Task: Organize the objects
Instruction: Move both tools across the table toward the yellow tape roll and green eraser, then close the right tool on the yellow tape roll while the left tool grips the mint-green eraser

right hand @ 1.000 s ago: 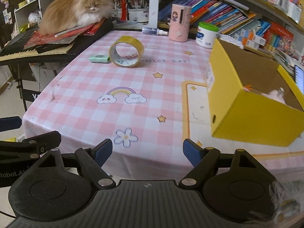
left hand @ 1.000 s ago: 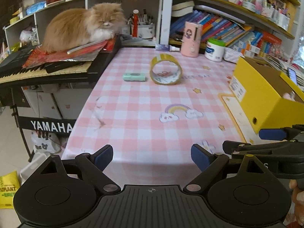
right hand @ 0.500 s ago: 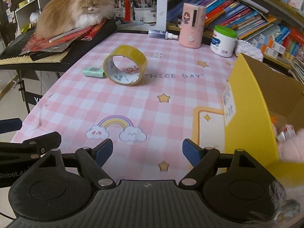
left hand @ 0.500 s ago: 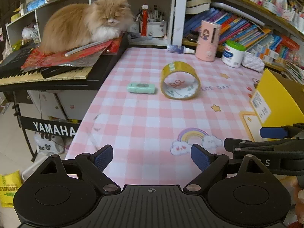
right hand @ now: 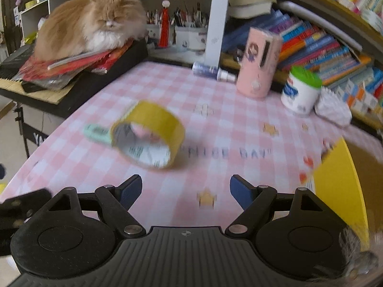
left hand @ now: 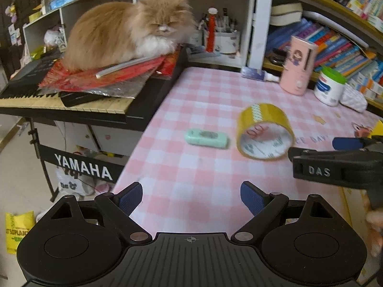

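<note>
Currently both grippers hang over the near part of the pink checked tablecloth [left hand: 191, 167], both empty. Left gripper [left hand: 191, 197] has its blue pads spread wide, only cloth between them. Right gripper [right hand: 186, 191] is likewise wide apart with nothing gripped; in the left wrist view its black finger juts in from the right edge.

Yellow tape roll [left hand: 265, 131] stands on its edge at centre right of the left view, hole facing the camera and slightly left, so its axis runs roughly toward the viewer; in the right view it sits centre left [right hand: 153, 119], blurred. Mint green eraser [left hand: 206, 138] lies flat just left of the roll, apart from it, long axis running left-right across the frame. In the right view the roll partly hides it.

Yellow box [right hand: 340, 186] shows at the right edge of the right view, open top. Pink cylinder [left hand: 298, 68] and white jar with green lid [left hand: 329, 86] stand upright at upper right. An orange cat [left hand: 129, 31] lies on red papers atop a keyboard [left hand: 71, 100], upper left.
</note>
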